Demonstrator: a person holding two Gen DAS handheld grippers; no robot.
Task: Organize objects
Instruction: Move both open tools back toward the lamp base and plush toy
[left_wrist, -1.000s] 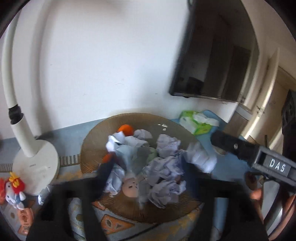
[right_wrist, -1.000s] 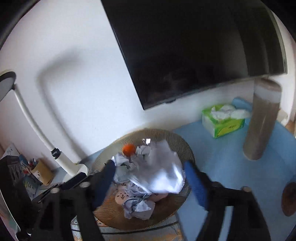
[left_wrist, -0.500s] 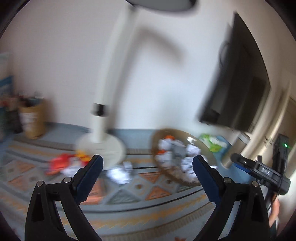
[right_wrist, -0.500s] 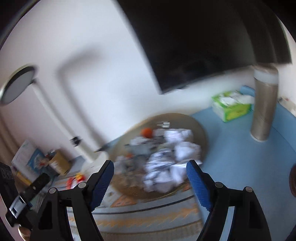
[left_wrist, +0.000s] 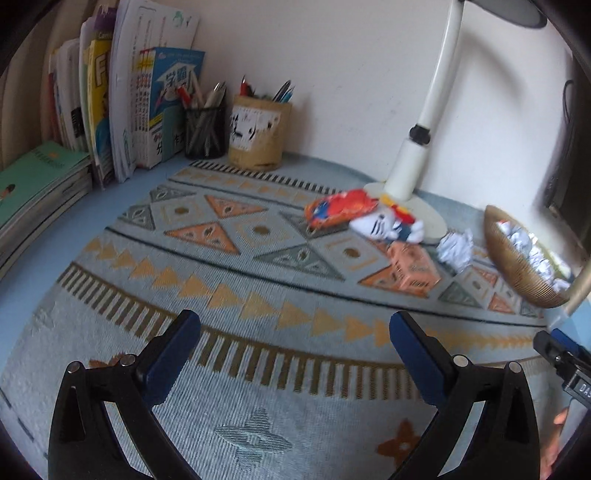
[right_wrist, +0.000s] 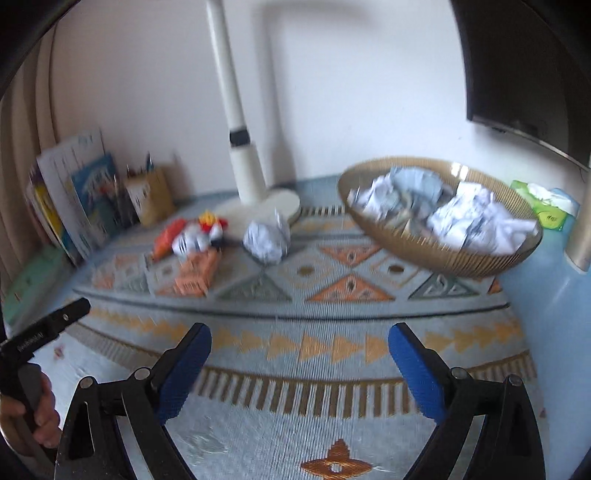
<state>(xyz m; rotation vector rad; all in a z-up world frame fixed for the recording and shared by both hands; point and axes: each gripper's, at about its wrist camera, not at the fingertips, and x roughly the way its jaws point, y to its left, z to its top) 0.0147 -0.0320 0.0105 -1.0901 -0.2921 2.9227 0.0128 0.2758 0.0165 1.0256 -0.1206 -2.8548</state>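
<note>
Both the left gripper (left_wrist: 291, 330) and the right gripper (right_wrist: 299, 343) have just been opening and stand wide apart, with only the patterned mat (right_wrist: 325, 347) between their fingers. Beyond the right fingers a crumpled paper ball (right_wrist: 266, 240) lies on the bench, just left of the wicker basket (right_wrist: 413, 248) heaped with what looks like more crumpled paper. Left of the ball lie a small plush toy (right_wrist: 195, 236) and an orange box (right_wrist: 195, 274).

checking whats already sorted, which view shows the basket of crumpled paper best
The right wrist view: the whole woven basket sits in frame, rim to base, with the crumpled paper piled inside. The left wrist view catches only part of the basket at its right edge, with a sliver of the paper inside.
</note>
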